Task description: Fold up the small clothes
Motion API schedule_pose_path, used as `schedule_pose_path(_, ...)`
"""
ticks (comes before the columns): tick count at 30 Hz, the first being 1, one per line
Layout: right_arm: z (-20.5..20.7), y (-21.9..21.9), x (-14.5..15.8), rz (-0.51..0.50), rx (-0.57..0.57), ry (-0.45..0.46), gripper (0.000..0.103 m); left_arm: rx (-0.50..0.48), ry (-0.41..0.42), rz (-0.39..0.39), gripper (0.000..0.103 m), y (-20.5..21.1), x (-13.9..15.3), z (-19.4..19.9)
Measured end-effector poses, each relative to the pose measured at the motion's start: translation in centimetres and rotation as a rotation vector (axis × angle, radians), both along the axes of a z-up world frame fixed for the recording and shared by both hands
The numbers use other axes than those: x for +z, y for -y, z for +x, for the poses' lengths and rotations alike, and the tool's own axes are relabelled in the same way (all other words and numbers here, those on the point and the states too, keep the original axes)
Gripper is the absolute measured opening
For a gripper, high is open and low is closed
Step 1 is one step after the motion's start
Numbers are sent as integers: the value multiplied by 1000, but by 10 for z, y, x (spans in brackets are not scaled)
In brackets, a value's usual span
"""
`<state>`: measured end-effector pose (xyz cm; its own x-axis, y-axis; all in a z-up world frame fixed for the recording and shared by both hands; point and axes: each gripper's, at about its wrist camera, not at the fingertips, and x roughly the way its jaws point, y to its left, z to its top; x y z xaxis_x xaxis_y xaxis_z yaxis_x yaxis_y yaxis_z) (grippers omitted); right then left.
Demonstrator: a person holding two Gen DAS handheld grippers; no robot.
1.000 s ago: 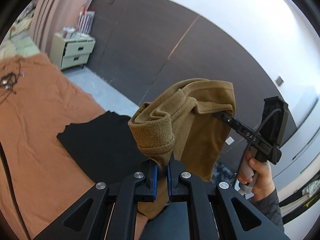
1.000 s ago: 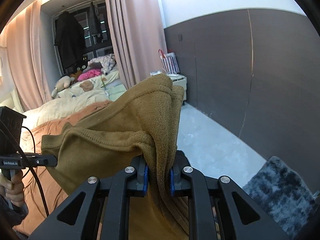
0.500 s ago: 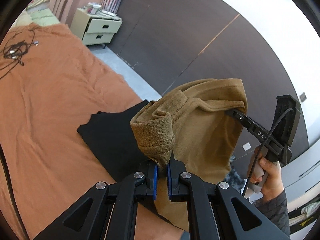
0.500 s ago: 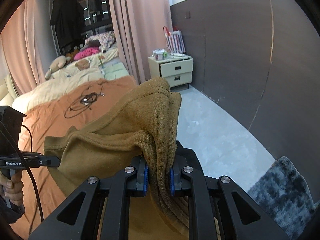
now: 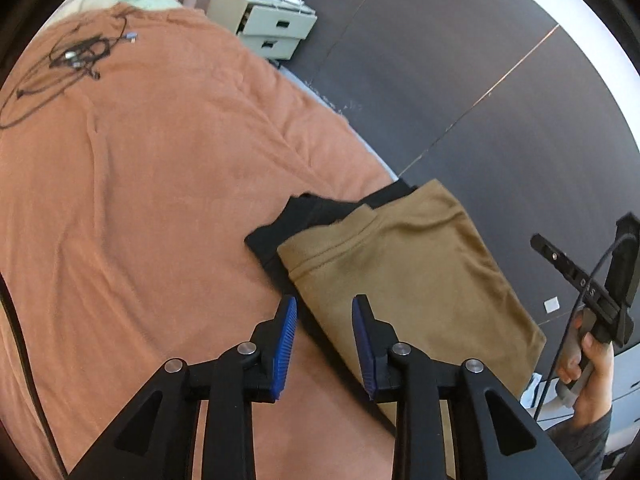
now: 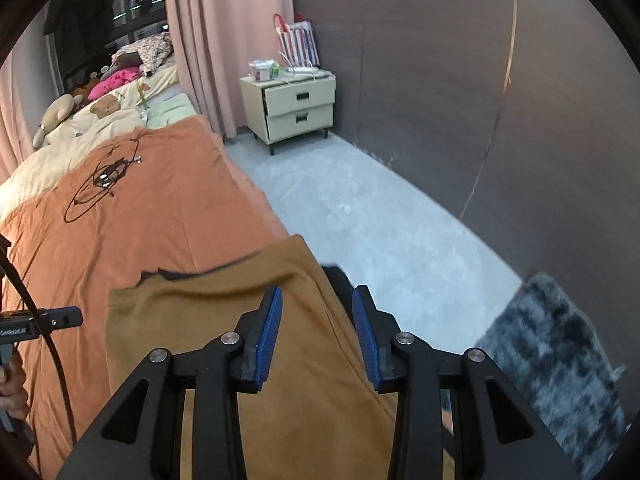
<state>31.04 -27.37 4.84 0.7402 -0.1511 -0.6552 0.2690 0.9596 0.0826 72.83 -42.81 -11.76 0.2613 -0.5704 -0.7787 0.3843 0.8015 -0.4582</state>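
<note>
Since both pairs of my jaws have just been opening, the left gripper (image 5: pixel 325 312) and the right gripper (image 6: pixel 317 308) now stand parted with nothing pinched between the blue pads, and the tan garment (image 5: pixel 404 276) lies folded on the black garment (image 5: pixel 280 236) near the edge of the bed (image 5: pixel 140 184).

My worry is that edge. In the right wrist view the tan cloth reaches close to where the orange cover drops to the floor (image 6: pixel 360 216), so a careless brush as I draw back could, I judge, drag a layer off or slide the stack over. A pad snagging the soft knit would pull the fold open. My left jaws hover just over the near corner, so lifting straight away seems safest.

Little writing is legible: the left gripper's arm seen from the right wrist carries white lettering too small to make out, and the right gripper's arm shows letters resembling "DAS".
</note>
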Motion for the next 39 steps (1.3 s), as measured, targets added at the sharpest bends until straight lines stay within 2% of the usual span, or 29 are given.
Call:
schedule_pose_path(2,-13,2,0,33,6,-8,34,-4,-6,-1,31,0,-5,0)
schedule_pose_path(10,-52,2,1,28,33,-62,34,-55,-15,23,31,12,-14,-20)
schedule_pose_path(12,-65,30,-7,36,27,-74,34,-73,-9,26,31,18,-14,-25)
schedule_pose_path(16,-66,70,-29,56,4,-100,34,-100,-15,35,31,29,-19,-36)
schedule_pose_path(18,-65,75,-39,56,-25,-125,34,-114,-21,47,31,35,-24,-43)
schedule_pose_path(21,-55,72,-49,25,-97,-171,29,-134,-32,69,31,41,-32,-55)
schedule_pose_path(24,-51,67,-42,-4,-131,-179,29,-158,-11,112,31,44,-31,-68)
schedule_pose_path(26,-50,61,-33,-31,-142,-184,29,-163,-3,128,31,42,-26,-76)
schedule_pose_path(30,-59,52,-19,-20,-155,-160,30,-158,20,128,31,35,-10,-90)
schedule_pose_path(39,-104,26,27,-19,-146,-73,31,-149,116,118,33,5,50,-137)
